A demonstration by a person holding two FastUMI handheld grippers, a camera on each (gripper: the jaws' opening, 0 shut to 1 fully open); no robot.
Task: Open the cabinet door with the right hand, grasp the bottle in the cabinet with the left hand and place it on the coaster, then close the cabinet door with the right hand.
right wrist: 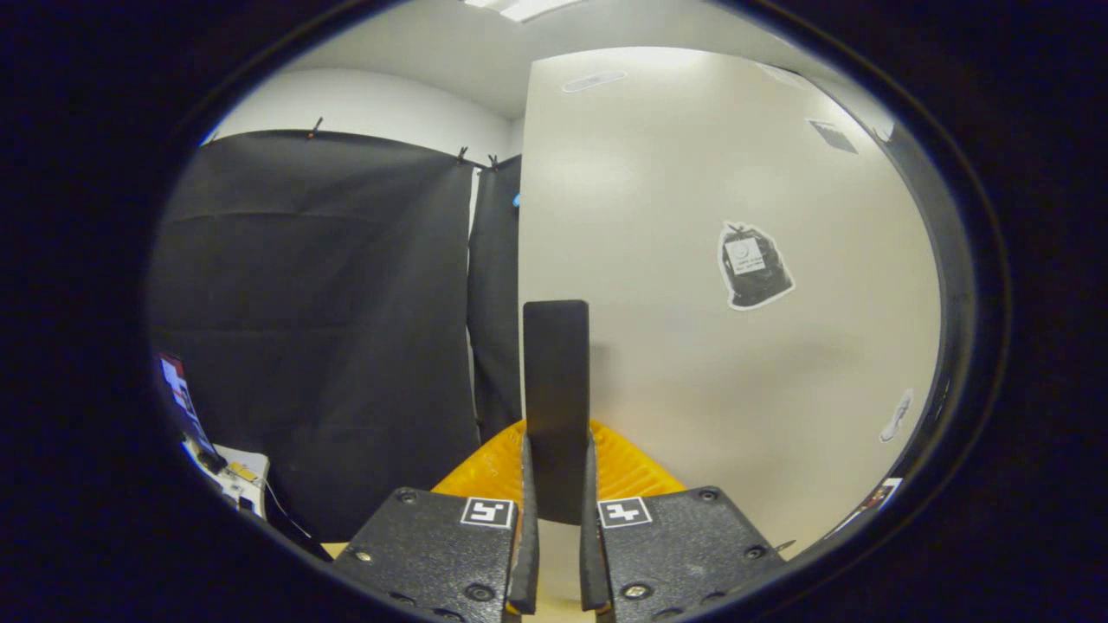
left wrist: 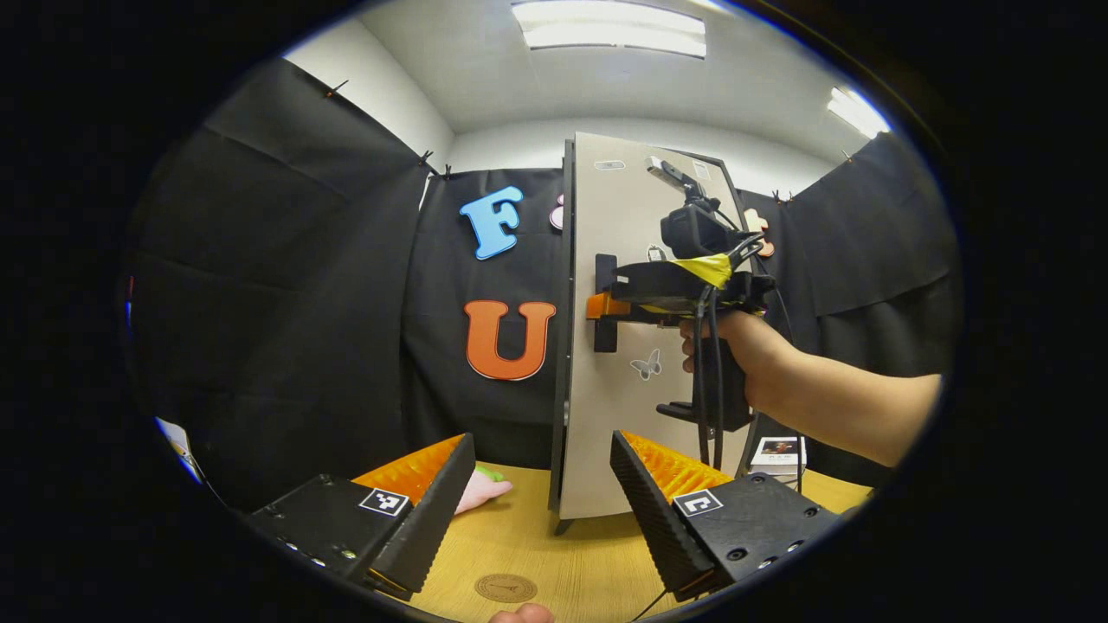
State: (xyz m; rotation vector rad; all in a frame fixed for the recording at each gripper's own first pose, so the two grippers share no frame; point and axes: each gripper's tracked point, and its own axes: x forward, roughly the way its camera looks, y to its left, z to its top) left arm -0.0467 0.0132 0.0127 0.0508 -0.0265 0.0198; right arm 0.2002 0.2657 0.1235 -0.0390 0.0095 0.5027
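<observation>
At the cabinet door's (left wrist: 606,346) handle (right wrist: 556,389), your right tool (right wrist: 558,484) is clenched, both fingers pressing the dark upright bar from either side. From the left gripper view the door looks swung partly out from the cabinet, its edge turned toward you, so I judge the opening step under way or nearly done. Everything else remains: the bottle has yet to be taken, set down, and the door shut. I cannot tell where the bottle stands; the door hides the cabinet's inside. Just before the door, on the desk (left wrist: 554,536), lies the round coaster (left wrist: 505,587), bare. Your right hand (left wrist: 736,346) holds its tool level against the handle, forearm reaching in from beside the door. Your left tool (left wrist: 541,493) hangs released, fingers spread, low over the desk before the door's edge.
</observation>
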